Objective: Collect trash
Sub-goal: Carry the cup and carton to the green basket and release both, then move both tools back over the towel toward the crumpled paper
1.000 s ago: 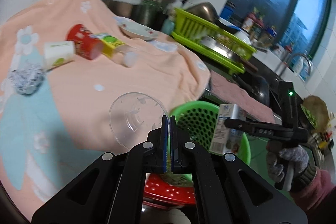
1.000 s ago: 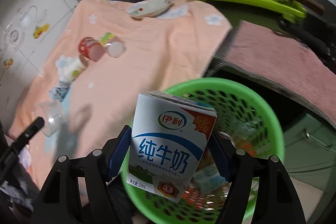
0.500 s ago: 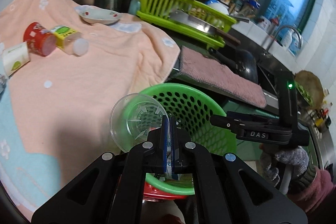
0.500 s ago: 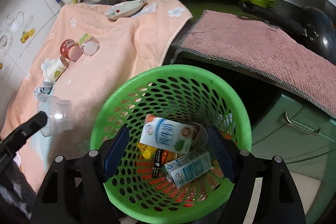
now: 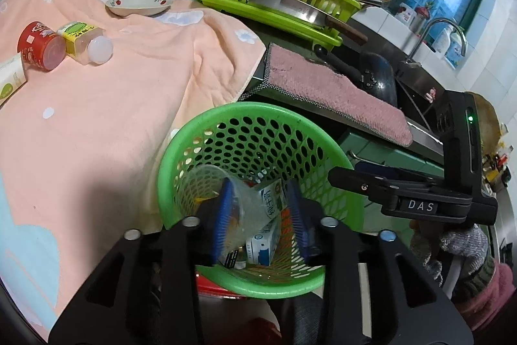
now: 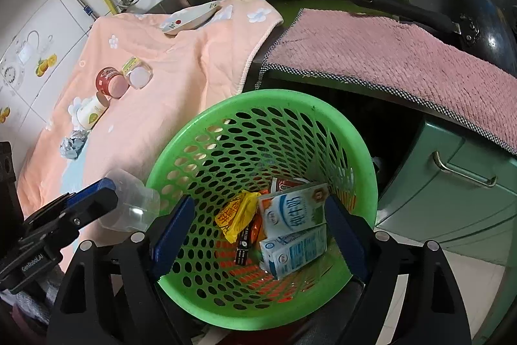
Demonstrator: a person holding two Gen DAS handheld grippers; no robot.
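Both tools hang over the green basket (image 6: 355,138). The left tool (image 5: 258,215) has just been opening around the clear cup (image 5: 245,209). The right tool (image 6: 258,228), also just opening, stands wide and empty. A red can (image 6: 110,81) lies behind the basket on the surface

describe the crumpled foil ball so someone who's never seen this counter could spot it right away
Start at the peach towel spread over the counter, left of the green basket. Trash lies in a row along it: a red cup, then a white cup with a green logo. The foil ball lies last, the only silvery, wrinkled, shapeless piece.
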